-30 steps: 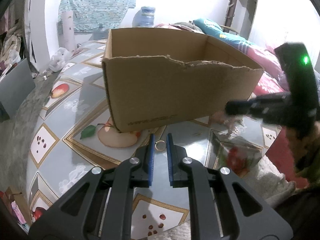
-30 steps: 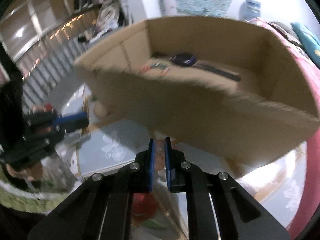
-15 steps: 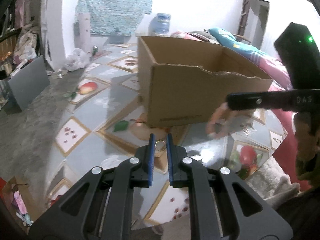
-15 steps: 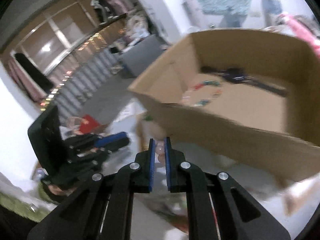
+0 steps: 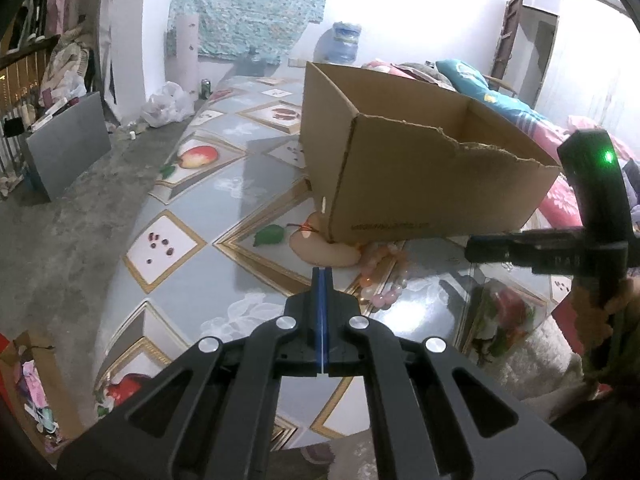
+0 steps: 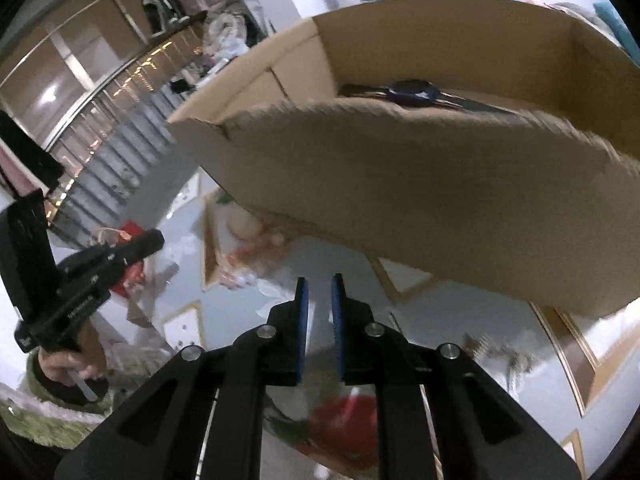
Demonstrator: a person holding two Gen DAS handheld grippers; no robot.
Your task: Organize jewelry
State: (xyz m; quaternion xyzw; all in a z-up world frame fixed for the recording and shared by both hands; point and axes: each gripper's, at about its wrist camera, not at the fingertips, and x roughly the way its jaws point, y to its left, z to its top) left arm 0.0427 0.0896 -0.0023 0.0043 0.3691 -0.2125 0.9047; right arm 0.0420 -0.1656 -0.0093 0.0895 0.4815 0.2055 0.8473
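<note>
Cardboard box (image 5: 420,184) stands on the fruit-patterned table (image 5: 240,184), top open; the right wrist view shows a dark watch (image 6: 412,90) already lying inside. Pink bead bracelet (image 5: 380,276) lies on the table against the box's near bottom edge, not yet collected. Left gripper (image 5: 322,276) is fully closed with nothing between its pads, tips just beside the beads. Right gripper (image 6: 319,292) hovers before the box wall, jaws slightly parted and empty. Judged step: picking up the next piece. Next move calls for parting the jaws, straddling a bead strand, then lifting over the torn rim.
</note>
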